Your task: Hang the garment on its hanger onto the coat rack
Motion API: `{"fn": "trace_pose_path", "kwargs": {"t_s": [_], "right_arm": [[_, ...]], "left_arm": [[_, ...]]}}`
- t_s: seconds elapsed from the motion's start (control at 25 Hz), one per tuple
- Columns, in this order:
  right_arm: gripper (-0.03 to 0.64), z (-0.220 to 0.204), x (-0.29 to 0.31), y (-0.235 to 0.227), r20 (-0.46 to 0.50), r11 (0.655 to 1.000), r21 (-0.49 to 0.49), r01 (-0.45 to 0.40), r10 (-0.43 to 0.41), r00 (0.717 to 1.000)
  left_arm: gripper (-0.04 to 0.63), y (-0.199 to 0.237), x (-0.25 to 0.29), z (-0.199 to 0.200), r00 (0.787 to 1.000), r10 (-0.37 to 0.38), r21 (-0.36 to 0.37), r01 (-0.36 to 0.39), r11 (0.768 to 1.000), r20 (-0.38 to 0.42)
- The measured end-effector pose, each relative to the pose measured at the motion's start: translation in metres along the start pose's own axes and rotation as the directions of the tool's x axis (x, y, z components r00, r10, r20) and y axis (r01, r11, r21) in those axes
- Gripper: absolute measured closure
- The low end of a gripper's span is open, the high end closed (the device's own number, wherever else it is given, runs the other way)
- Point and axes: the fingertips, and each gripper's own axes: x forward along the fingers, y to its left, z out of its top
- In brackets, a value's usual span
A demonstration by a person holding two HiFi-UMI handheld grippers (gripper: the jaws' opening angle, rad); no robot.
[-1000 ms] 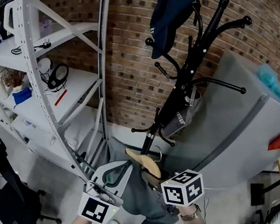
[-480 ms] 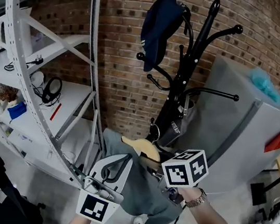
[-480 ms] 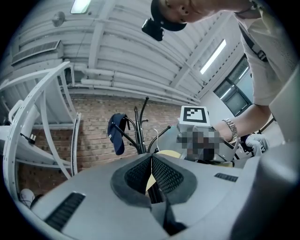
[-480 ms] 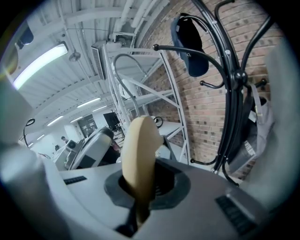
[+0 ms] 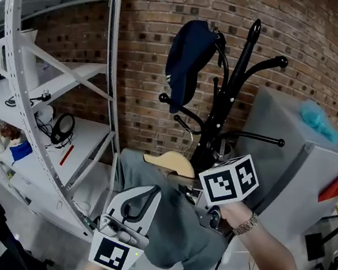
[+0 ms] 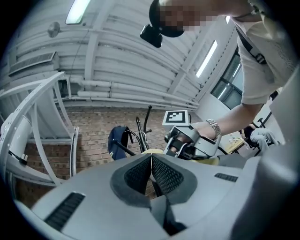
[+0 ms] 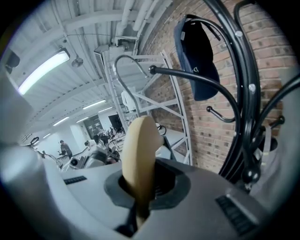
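A black coat rack [image 5: 227, 108] stands against the brick wall, with a navy cap [image 5: 187, 58] on an upper arm. My right gripper [image 5: 200, 200] is shut on a pale wooden hanger [image 5: 171, 162] that carries a grey garment [image 5: 170, 227], held just left of the rack's pole. In the right gripper view the hanger [image 7: 138, 154] stands between the pads. Its wire hook [image 7: 123, 70] rises beside a knobbed rack arm [image 7: 197, 77], below the cap [image 7: 197, 56]. My left gripper [image 5: 146, 192] hovers in front of the garment; its pads [image 6: 161, 173] meet with nothing between them.
A white perforated shelving frame [image 5: 106, 89] curves along the left, with headphones [image 5: 62, 127] on a shelf. A grey cabinet [image 5: 291, 169] stands right of the rack. More curved rack arms [image 5: 254, 138] stick out toward the cabinet.
My right gripper has lifted the hanger and garment upward, closer to the rack's arms. The left gripper has stayed low in front of the garment.
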Motion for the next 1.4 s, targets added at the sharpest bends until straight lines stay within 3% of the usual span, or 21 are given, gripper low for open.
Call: {"fn": "trace_pose_path", "kwargs": {"t_s": [0.16,0.44,1.04,1.28,1.4], "right_arm": [[0.598,0.037,0.002,-0.014,0.015,1.000,0.026,-0.012,0.012,1.000],[0.598,0.077,0.015,-0.037,0.052,0.999,0.046,-0.018,0.016,0.998],[0.597,0.046,0.048,-0.067,0.022,0.990,0.142,0.014,-0.017,1.000],[0.597,0.038,0.047,-0.080,0.033,0.981,0.169,0.095,-0.102,0.994],[0.595,0.027,0.046,-0.097,-0.012,0.961,0.180,0.212,-0.213,0.977]], "left_arm": [[0.594,0.003,0.009,-0.006,1.000,0.015,-0.029,-0.015,0.999,0.001],[0.594,0.006,0.019,-0.026,1.000,0.016,-0.010,-0.016,1.000,-0.017],[0.594,0.001,0.028,-0.055,0.998,0.019,-0.047,-0.022,0.999,-0.058],[0.594,-0.004,0.027,-0.066,0.997,0.016,-0.068,-0.022,0.997,-0.079],[0.594,-0.009,0.028,-0.066,0.996,0.009,-0.080,-0.016,0.997,-0.083]]}}
